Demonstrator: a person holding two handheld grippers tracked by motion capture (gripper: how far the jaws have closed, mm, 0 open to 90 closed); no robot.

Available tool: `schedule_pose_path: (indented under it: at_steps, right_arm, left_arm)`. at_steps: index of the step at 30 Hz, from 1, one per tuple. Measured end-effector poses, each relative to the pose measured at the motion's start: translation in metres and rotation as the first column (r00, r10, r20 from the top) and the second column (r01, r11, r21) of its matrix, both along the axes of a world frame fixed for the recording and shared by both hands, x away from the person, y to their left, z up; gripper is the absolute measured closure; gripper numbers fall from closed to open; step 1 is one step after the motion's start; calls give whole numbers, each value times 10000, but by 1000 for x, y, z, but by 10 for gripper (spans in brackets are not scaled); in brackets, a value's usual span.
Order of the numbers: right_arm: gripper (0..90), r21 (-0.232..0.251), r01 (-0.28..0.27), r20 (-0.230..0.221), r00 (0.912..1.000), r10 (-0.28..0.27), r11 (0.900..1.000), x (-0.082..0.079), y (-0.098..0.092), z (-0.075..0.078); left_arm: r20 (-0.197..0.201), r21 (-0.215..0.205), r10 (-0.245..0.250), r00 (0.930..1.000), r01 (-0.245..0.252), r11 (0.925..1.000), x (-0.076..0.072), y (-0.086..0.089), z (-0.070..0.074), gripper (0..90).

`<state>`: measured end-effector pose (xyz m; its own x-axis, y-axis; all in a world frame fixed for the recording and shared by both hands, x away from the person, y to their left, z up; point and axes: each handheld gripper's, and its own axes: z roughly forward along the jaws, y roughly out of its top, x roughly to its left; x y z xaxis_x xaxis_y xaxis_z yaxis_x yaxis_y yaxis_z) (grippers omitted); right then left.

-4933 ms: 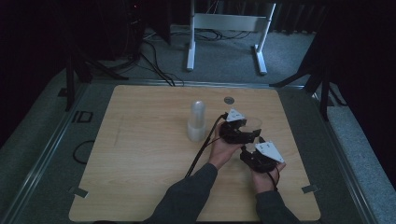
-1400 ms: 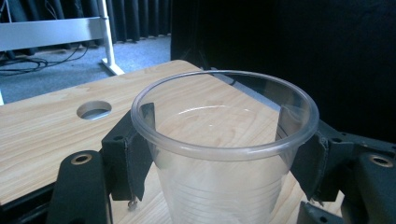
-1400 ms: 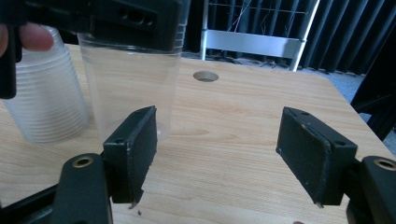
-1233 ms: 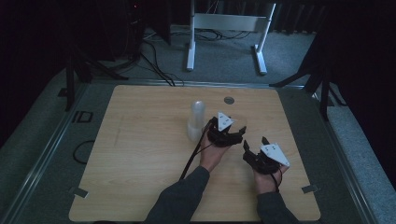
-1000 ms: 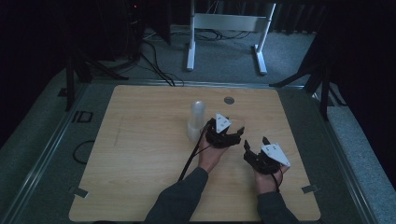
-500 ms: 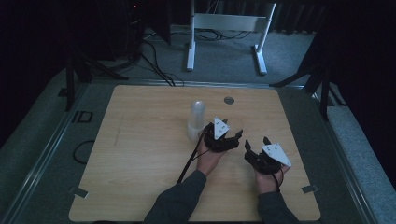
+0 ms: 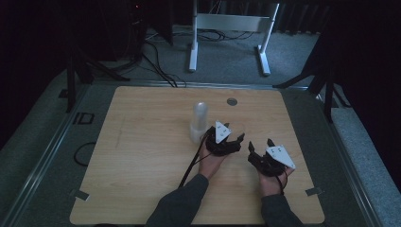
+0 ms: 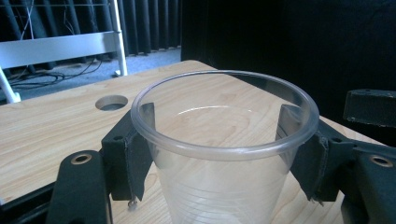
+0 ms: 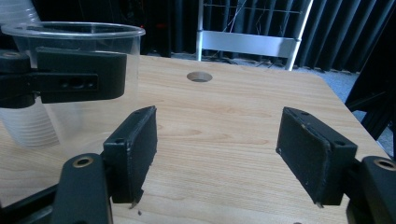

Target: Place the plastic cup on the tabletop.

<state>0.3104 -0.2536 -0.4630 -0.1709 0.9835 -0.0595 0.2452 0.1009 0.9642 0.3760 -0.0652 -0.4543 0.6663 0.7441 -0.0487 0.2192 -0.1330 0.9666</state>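
Table [image 7: 142, 142]: one cup [image 8: 224, 154] (gripped), one stack [image 7: 199, 122].

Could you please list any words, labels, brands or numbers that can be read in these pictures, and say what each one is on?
None can be read. The clear cup, the cup stack, the table and both hand-held grippers, left and right, show no print. A dark mark on the floor frame is too blurred to read.
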Motion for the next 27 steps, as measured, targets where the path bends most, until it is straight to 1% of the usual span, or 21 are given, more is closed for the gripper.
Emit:
schedule_pose_path:
  at_steps: [4,11,13,27]
  right_arm:
    - [286,-10,7,0,10000,-7,10000,0,0,0]
    - [285,50,60,23,10000,-60,10000,0,-1,0]
    - [286,42,61,38,10000,-61,10000,-1,-1,0]
    - [286,56,116,89,9999,-117,9999,-1,-2,1]
  left_arm:
    - [-31,-47,-27,10000,26,10000,0,0,-2,297]
    - [-122,34,26,9999,-25,10000,0,-1,-8,297]
    - [-184,-7,55,9998,-55,10000,0,-1,-10,297]
    - [-230,1,62,9997,-62,10000,1,-1,-17,296]
